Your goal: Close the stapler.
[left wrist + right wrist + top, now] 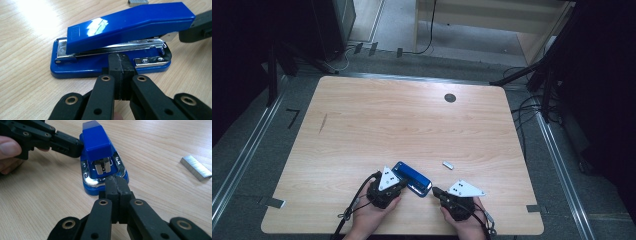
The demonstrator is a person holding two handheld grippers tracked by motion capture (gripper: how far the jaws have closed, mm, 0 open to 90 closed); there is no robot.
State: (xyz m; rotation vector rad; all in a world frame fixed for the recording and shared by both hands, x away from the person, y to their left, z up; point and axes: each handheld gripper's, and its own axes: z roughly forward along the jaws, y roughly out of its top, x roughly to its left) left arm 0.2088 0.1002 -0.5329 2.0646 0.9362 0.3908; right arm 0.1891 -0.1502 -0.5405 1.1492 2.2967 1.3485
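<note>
A blue stapler (412, 178) lies on the wooden table (402, 125) near its front edge, between my two grippers. My left gripper (398, 186) is shut with nothing in it, and its tip rests against the stapler's long side (110, 50). My right gripper (435, 190) is also shut and empty; its tip sits at the stapler's front end (100, 167), where the metal mouth shows. In the right gripper view the left gripper (72, 145) touches the stapler's side. A strip of staples (448, 164) lies on the table just beyond the right gripper, seen as a grey bar (196, 167).
A round dark cable hole (450, 97) sits near the table's far edge. A dark streak (323, 123) marks the left part of the top. Cables and dark stands surround the table on the floor.
</note>
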